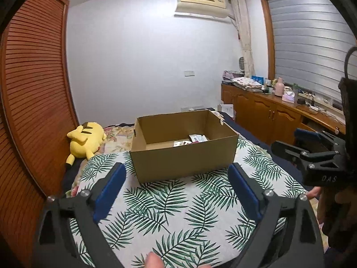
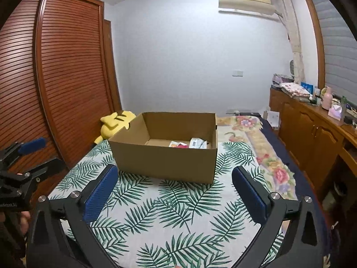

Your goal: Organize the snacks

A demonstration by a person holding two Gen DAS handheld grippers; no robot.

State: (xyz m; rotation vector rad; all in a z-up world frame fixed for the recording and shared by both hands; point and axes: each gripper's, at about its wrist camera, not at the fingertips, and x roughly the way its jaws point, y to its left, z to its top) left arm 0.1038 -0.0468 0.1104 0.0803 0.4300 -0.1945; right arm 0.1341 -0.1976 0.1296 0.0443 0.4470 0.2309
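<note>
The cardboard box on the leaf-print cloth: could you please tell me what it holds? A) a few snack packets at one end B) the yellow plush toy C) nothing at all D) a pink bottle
A: the cardboard box shows a few snack packets lying at one end of its floor.

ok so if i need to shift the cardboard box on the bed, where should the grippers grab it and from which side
Probably by its two short end walls, one gripper each, coming down over the open top. The cardboard box stands upright with no lid and thin bare rims, so the left gripper could pinch the left wall and the right gripper the right wall. Both are open and empty now.
</note>
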